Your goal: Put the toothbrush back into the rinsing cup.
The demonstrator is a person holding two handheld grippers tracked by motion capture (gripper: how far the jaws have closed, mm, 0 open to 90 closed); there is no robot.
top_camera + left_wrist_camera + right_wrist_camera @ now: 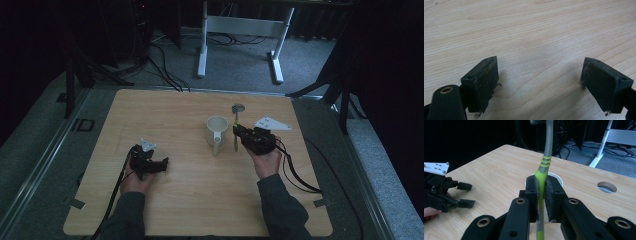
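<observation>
The wooden table (190, 210) takes up most of the high view, pale grain running across it, with grey carpet and a white desk frame (240, 30) beyond its far edge. A round cable hole (607, 187) is cut into the tabletop near the far edge, seen in the right gripper view.

Near the middle of the table stands a white mug (217, 133), upright, its handle turned toward the person. In the right gripper view its rim (557, 178) peeks out just behind the jaws.

The person's forearms come in from the bottom in dark sleeves. The left gripper (161, 163) rests low over bare wood on the left side, well apart from the mug, its jaws spread wide with nothing but tabletop between them (539, 82). It also shows at the left edge of the right gripper view (465, 195).

The right gripper (238, 131) sits just to the right of the mug, its jaws pressed together on the handle of a toothbrush (543, 170). The toothbrush is green and grey, held roughly upright in the right gripper view; its head lies at the top edge, too dark to make out
</observation>
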